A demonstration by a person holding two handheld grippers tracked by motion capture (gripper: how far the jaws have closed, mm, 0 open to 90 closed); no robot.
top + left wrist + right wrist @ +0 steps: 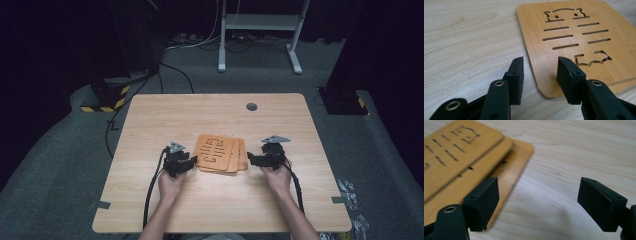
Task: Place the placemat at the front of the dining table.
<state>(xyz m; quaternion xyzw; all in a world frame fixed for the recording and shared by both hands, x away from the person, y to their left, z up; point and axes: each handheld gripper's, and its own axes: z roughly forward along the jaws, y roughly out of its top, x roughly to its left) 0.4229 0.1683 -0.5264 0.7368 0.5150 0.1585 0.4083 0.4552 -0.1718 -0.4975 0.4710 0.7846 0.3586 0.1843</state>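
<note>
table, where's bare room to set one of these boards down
Bare table lies behind the boards, up to the grommet, and along the near edge between the forearms. It is crowded mid-table, where the left gripper and right gripper flank the stack.

Left claw [540,75] part-closed, gripping nothing; right claw [537,202] wide
</note>
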